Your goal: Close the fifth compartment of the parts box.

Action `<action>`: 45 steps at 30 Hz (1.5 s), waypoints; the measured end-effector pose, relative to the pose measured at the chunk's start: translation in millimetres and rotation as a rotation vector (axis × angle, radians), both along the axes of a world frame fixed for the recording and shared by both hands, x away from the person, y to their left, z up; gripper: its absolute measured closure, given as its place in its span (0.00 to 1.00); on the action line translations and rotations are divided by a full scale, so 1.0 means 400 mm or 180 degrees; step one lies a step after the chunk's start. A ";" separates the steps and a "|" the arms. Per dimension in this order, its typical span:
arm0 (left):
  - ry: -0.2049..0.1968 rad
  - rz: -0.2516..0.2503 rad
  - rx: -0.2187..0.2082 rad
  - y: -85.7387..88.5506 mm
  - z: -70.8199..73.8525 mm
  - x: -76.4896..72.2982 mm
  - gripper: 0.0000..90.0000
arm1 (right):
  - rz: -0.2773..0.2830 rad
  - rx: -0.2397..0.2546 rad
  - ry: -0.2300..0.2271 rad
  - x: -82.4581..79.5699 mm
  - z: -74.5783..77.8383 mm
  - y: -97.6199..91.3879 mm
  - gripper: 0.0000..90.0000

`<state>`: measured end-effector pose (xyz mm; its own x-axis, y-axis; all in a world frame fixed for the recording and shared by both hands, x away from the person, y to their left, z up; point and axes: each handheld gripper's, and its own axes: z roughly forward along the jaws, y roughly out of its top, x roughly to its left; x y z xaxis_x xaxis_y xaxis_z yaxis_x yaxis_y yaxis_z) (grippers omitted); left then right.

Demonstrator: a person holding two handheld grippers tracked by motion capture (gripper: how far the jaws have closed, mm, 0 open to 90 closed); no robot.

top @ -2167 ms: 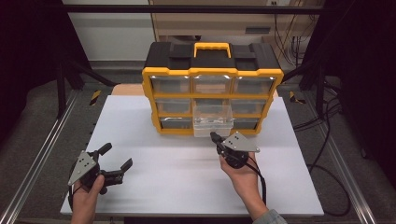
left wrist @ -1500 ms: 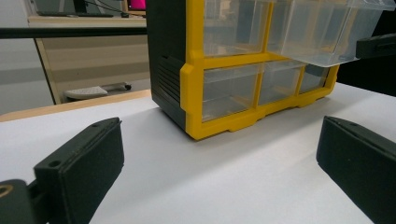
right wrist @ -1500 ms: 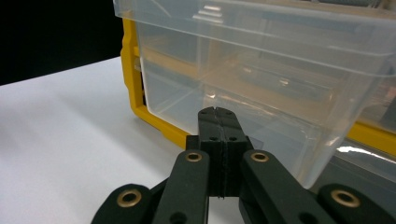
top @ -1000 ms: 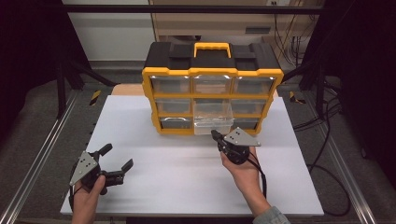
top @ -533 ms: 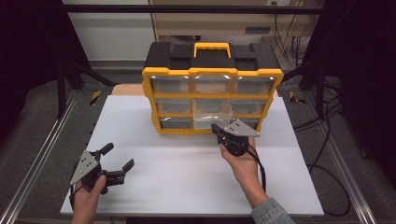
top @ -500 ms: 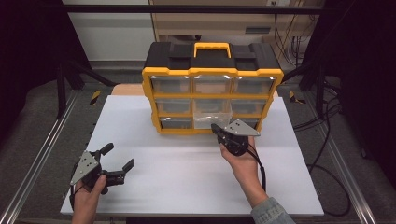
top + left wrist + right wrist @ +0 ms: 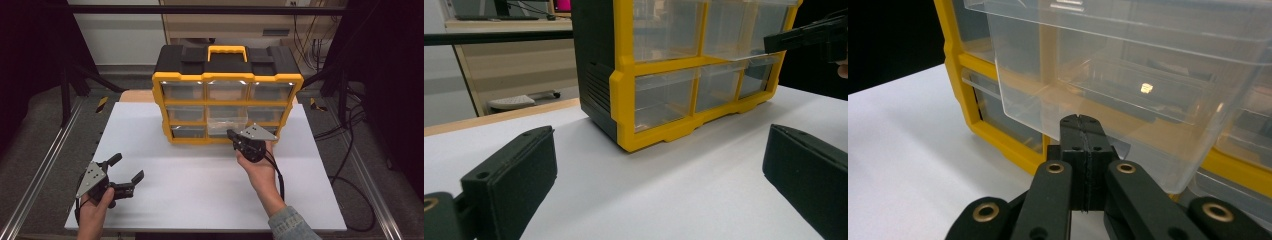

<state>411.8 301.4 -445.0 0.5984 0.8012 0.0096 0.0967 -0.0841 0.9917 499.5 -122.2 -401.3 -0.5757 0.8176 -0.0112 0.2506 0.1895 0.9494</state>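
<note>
Fingers first: on the right gripper we see the jaws pressed together, nothing between them, tips set against the front of a clear plastic drawer in the middle column of the yellow-and-black organizer cabinet. On the left gripper they stand wide apart, holding nothing.

High view: cabinet stands at the far middle of the white table, its nine clear drawers facing us. The centre drawer juts out a little from the frame; the others sit flush. Right hand holds its gripper level at that drawer's front. We judge the closed tips serve as a blunt pusher, a safer way to seat the drawer than pinching it. Left hand rests near the table's near-left corner, well apart from the cabinet, apparently parked out of the way.

Left gripper view: both black fingers flank bare table, spread wide. Beyond them, the cabinet's side and drawer fronts; the other gripper comes in at upper right at the drawer's lip.

Right gripper view: closed fingertips meet the lower front wall of the protruding drawer; whether they touch or sit just short we cannot tell. Drawer looks empty apart from a small bright fleck. Yellow frame lies just behind.
</note>
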 end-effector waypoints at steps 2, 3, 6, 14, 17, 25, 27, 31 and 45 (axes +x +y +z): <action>-0.0002 0.0002 0.0002 0.000 0.000 0.000 0.01 | -0.0008 -0.0006 0.0008 0.004 0.000 0.002 1.00; -0.0003 0.0001 0.0000 0.000 0.000 -0.001 0.01 | -0.0007 -0.0012 0.0011 0.004 0.000 0.004 1.00; -0.0002 0.0000 0.0001 -0.001 0.000 -0.001 0.01 | -0.0015 -0.0013 0.0005 0.006 0.000 0.006 1.00; -0.0003 0.0000 0.0001 -0.001 0.000 -0.001 0.01 | -0.0050 0.0064 0.0040 0.022 -0.001 -0.001 1.00; -0.0003 -0.0002 0.0002 -0.001 0.000 -0.001 0.01 | -0.0079 0.0122 0.0073 0.028 -0.003 -0.005 1.00; -0.0005 0.0006 -0.0003 0.001 0.001 -0.001 0.01 | -0.0127 0.0196 0.0109 0.039 -0.007 -0.008 1.00; -0.0006 0.0004 -0.0001 0.001 0.001 -0.001 0.01 | -0.0142 0.0226 0.0127 0.041 -0.008 -0.007 1.00; -0.0005 0.0001 -0.0003 0.001 0.001 -0.001 0.01 | -0.0142 0.0229 0.0136 0.045 -0.008 -0.010 1.00; -0.0008 0.0004 -0.0003 0.002 0.001 0.000 0.01 | -0.0172 0.0262 0.0156 0.055 -0.005 -0.009 1.00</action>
<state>411.6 302.2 -444.5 0.5973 0.8020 0.0105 0.0942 -0.0832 0.9921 521.4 -126.0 -403.4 -0.5288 0.8445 0.0843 0.3049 0.0963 0.9475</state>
